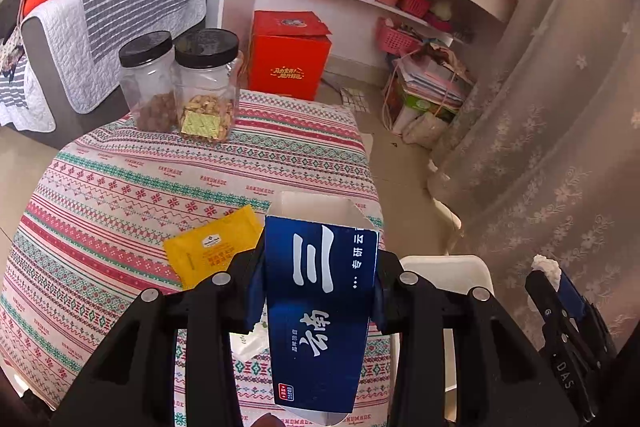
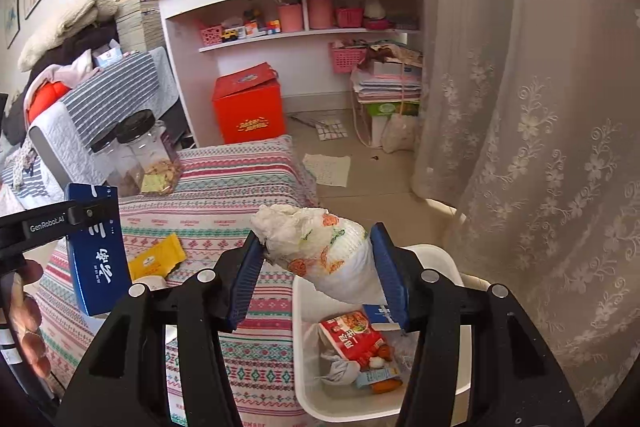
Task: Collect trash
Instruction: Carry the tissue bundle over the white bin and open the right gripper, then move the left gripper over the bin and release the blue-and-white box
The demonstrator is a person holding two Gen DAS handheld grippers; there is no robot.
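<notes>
Both loads up off the desk. Left gripper clamped on blue carton, end flap open, held above the patterned cloth just short of the desk's right edge; right gripper clamped on crumpled printed tissue wad, hanging over white bin beside the desk. Risks: carton is thin card, could crush or slip out of the pads; tissue is light, could snag on a blue pad when let go, or land on the rim; two grippers near each other, could knock together heading to the same bin. Yellow packet left on the desk, easy to miss. Hard to tell: whether carton is empty; bin only partly seen, some wrappers inside; near desk edge hidden behind gripper bodies.
</notes>
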